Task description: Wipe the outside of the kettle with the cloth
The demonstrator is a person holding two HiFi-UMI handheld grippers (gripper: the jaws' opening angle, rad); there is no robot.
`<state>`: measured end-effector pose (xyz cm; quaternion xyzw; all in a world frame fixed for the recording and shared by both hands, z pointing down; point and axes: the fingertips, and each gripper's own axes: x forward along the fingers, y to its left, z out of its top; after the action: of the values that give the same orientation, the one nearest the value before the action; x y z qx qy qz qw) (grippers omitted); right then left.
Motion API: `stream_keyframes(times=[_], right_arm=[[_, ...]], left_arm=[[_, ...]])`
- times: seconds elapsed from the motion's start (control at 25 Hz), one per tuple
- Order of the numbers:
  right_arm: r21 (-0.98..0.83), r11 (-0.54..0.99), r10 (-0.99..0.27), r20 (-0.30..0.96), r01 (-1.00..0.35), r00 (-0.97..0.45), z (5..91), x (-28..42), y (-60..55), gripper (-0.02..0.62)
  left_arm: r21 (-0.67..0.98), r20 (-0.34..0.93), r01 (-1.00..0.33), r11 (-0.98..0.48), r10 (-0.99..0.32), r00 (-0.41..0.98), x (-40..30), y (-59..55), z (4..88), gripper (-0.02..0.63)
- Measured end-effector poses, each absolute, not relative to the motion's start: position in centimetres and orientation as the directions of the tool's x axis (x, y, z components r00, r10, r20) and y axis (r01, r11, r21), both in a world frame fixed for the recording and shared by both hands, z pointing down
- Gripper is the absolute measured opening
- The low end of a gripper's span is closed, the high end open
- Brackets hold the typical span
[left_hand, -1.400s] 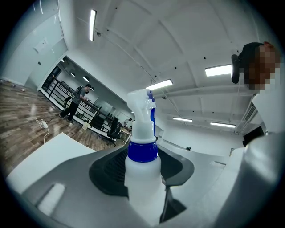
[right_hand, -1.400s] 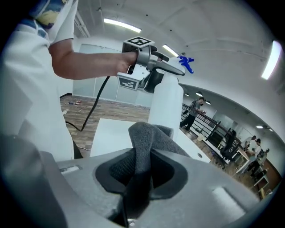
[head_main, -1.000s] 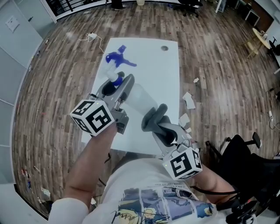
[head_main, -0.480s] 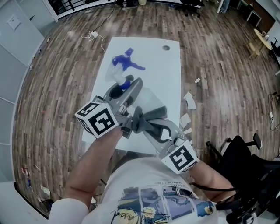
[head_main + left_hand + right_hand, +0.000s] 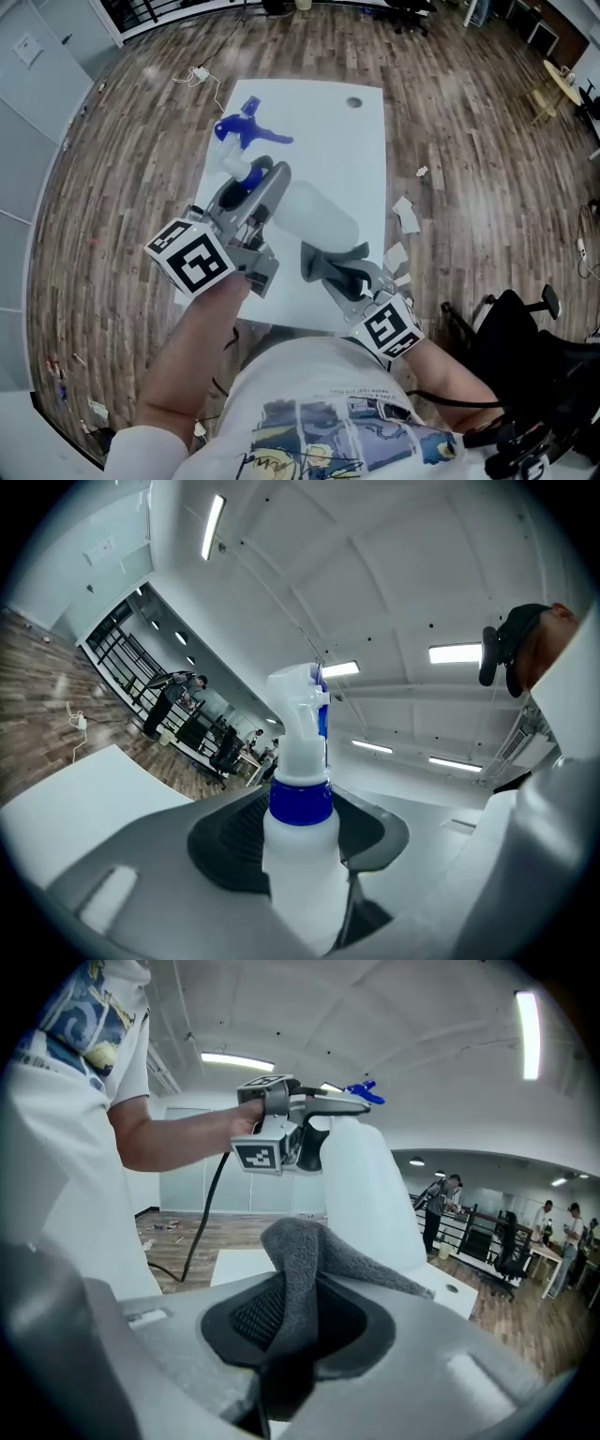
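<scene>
Overhead, the left gripper (image 5: 251, 183) clamps the neck of a white spray bottle (image 5: 317, 214) above the table (image 5: 361, 141), a hold that suits its probably light, stiff, slippery plastic, while the right gripper (image 5: 345, 274) pinches a soft grey cloth (image 5: 326, 258) near its base.

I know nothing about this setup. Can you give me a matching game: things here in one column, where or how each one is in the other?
1 spray bottle
2 cloth
3 table
4 scraps of paper

A on the wooden floor
B clamped in the right gripper
C white, with a small round hole
D neck clamped in the left gripper

Pairs: 1-D, 2-B, 3-C, 4-A
</scene>
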<state>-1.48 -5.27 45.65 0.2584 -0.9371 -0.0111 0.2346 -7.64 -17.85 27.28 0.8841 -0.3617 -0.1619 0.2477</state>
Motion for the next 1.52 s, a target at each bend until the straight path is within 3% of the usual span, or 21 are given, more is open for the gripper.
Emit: stream_keyframes(times=[0.48,0.8,1.08,1.52], right_arm=[[0.068,0.778,-0.545,0.568,-0.625,-0.617,51.9,5.0,-8.7,0.078],[0.046,0.737,-0.636,0.387,-0.674,-0.668,41.3,5.9,-12.6,0.078],[0.018,0.827,-0.554,0.198,-0.562,-0.809,32.3,1.2,-10.7,0.078],[-0.111,0.832,-0.505,0.256,-0.544,-0.824,36.4,1.2,-10.6,0.078]], left_arm=[[0.523,-0.112,-0.544,-0.656,-0.685,0.719,-7.4,-17.3,26.6,0.183],[0.464,-0.041,-0.538,-0.704,-0.624,0.781,-5.8,-15.7,28.0,0.183],[0.447,-0.019,-0.486,-0.751,-0.551,0.834,-4.3,-13.9,28.7,0.183],[0.446,-0.056,-0.450,-0.774,-0.526,0.848,-4.5,-13.7,27.6,0.183]])
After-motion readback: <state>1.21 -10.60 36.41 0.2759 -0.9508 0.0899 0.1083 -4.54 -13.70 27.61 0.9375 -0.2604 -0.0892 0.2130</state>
